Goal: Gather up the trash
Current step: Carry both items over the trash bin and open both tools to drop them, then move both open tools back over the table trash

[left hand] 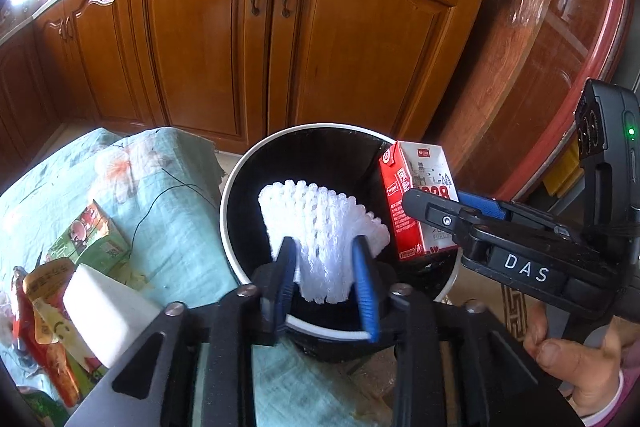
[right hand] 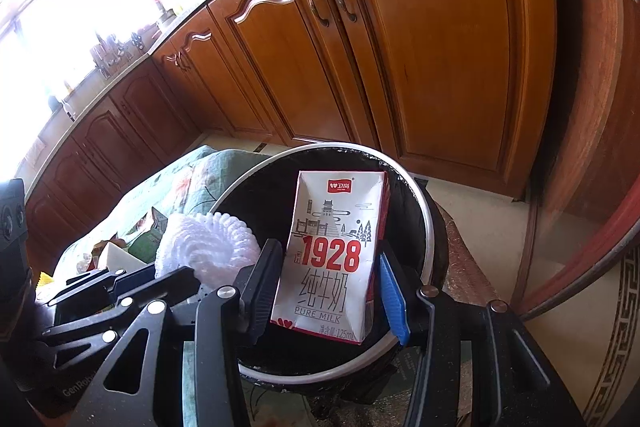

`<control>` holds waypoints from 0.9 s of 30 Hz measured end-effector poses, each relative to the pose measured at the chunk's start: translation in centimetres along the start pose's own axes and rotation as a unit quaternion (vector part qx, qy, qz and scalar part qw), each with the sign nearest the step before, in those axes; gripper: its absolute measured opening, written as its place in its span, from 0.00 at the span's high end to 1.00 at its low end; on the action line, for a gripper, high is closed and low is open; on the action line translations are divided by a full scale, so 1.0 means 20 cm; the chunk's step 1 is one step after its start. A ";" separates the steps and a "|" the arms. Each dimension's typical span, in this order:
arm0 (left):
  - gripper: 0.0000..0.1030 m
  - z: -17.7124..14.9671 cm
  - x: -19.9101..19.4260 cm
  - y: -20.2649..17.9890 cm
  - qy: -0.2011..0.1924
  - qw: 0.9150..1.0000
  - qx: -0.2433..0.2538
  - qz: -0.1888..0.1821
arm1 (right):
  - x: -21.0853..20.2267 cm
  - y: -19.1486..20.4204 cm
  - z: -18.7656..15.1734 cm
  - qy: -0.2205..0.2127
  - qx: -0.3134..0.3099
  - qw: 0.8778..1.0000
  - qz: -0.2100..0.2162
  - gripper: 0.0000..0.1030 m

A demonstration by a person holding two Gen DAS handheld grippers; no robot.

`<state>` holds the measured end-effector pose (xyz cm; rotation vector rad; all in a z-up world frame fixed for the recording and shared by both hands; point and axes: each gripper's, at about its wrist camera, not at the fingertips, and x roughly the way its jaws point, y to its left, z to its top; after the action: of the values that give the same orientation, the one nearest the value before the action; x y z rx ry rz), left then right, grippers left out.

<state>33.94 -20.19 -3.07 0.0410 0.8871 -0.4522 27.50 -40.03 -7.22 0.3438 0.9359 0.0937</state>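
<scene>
Both loads sit over the bin (left hand: 234, 183). Left gripper (left hand: 326, 267): foam net (left hand: 320, 223) between spread jaws, pads look slack on it, net hanging over the bin's middle, ready to drop. Right gripper (right hand: 326, 287): pinching the milk carton (right hand: 336, 255) upright, long axis vertical, over the bin's right side. Both tilt steeply down at the bin.

Both wrist cameras look steeply down, close over the bin (left hand: 240, 183) (right hand: 420, 203) — sharing it and, seemingly, the cabinets (left hand: 208, 39) (right hand: 432, 47) behind
</scene>
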 end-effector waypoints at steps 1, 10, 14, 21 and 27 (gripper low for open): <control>0.55 0.00 0.00 -0.01 -0.002 1.000 0.001 0.003 | 0.01 -0.01 0.00 0.001 0.001 1.000 0.001 0.51; 0.31 -0.13 -0.11 0.02 -0.032 0.999 -0.020 0.011 | -0.06 -0.05 -0.01 -0.021 0.025 0.999 0.020 0.29; 0.27 -0.24 -0.22 0.05 -0.051 0.998 -0.038 0.016 | -0.14 -0.03 -0.06 -0.053 0.035 0.997 0.032 0.20; 0.25 -0.48 -0.45 0.12 -0.076 0.995 -0.062 0.032 | -0.24 0.07 -0.25 -0.075 0.049 0.995 0.054 0.15; 0.25 -0.65 -0.60 0.19 -0.079 0.992 -0.084 0.049 | -0.28 0.21 -0.39 -0.061 0.039 0.995 0.071 0.15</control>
<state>19.29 -9.54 -2.88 -0.1047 0.7602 -0.2834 18.27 -35.44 -5.79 0.4840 0.7952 0.1648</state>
